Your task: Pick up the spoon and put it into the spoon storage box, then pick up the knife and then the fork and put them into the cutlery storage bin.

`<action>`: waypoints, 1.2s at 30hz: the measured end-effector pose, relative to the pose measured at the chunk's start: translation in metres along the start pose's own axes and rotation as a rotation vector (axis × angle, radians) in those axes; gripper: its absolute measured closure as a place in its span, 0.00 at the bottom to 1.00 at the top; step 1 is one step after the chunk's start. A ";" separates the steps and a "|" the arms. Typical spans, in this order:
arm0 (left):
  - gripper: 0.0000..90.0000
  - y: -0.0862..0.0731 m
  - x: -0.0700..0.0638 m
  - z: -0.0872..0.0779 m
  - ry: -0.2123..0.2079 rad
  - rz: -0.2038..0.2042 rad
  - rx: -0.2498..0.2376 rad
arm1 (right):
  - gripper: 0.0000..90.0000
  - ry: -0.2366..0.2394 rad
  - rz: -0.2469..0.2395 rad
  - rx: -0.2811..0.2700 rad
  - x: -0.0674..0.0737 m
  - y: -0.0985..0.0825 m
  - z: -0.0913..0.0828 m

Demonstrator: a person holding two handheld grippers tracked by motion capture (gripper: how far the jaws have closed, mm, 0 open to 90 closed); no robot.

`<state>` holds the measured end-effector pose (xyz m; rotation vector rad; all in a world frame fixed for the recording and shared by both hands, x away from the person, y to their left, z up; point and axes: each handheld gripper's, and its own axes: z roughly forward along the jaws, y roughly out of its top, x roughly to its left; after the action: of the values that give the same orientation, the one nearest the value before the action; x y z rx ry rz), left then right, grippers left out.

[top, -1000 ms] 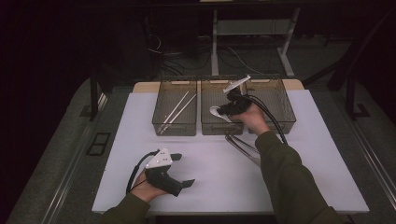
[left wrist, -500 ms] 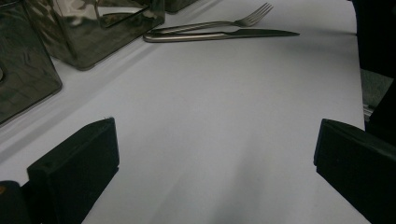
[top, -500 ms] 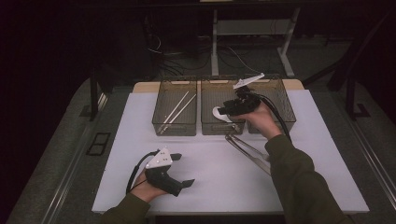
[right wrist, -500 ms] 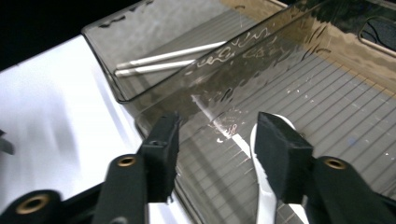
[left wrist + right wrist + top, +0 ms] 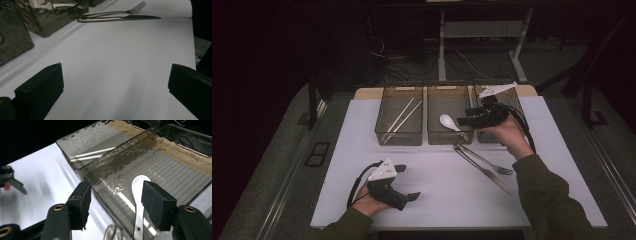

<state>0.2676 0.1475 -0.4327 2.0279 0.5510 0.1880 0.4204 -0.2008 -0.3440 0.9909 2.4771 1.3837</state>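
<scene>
The white ceramic soup spoon lies in the middle one of three smoked, see-through plastic bins, its bowl toward the bin's left part and its handle running toward the near right corner. In the right gripper view the spoon rests on the ribbed floor of that bin, seen through the gap between the two black fingers, with nothing pressed on it.

The right gripper hovers over the right edge of the middle bin, just beside the spoon, and its fingers have just been opening; they stand released, with the spoon below them and not gripped.

The left bin holds a pair of pale chopsticks lying slantwise. The right bin is partly covered by the right hand and gripper.

On the white desk, just in front of the middle and right bins, lie a steel fork and a steel table knife, side by side and slanted; the left gripper view shows the fork and knife beyond bare desk.

The left gripper rests low near the desk's front left, well apart from the bins, its fingers spread wide and released, nothing between them.
</scene>
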 end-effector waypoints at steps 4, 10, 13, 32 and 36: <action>0.00 0.000 0.000 0.000 0.002 -0.002 -0.001 | 0.45 -0.001 -0.002 -0.009 0.001 -0.008 -0.011; 0.00 0.000 0.000 0.000 0.004 0.003 0.005 | 0.45 -0.004 0.002 -0.027 0.003 -0.018 -0.025; 0.00 0.000 0.000 0.000 0.006 0.001 0.003 | 0.45 -0.004 -0.001 -0.037 0.004 -0.023 -0.030; 0.00 -0.002 0.001 -0.003 0.019 -0.012 -0.003 | 0.49 -0.030 0.017 -0.002 0.005 -0.071 -0.055; 0.00 -0.002 0.001 -0.003 0.020 -0.013 -0.002 | 0.53 -0.042 0.015 0.016 0.007 -0.084 -0.060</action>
<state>0.2670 0.1512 -0.4327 2.0224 0.5762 0.2012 0.3505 -0.2697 -0.3754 1.0326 2.4591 1.3353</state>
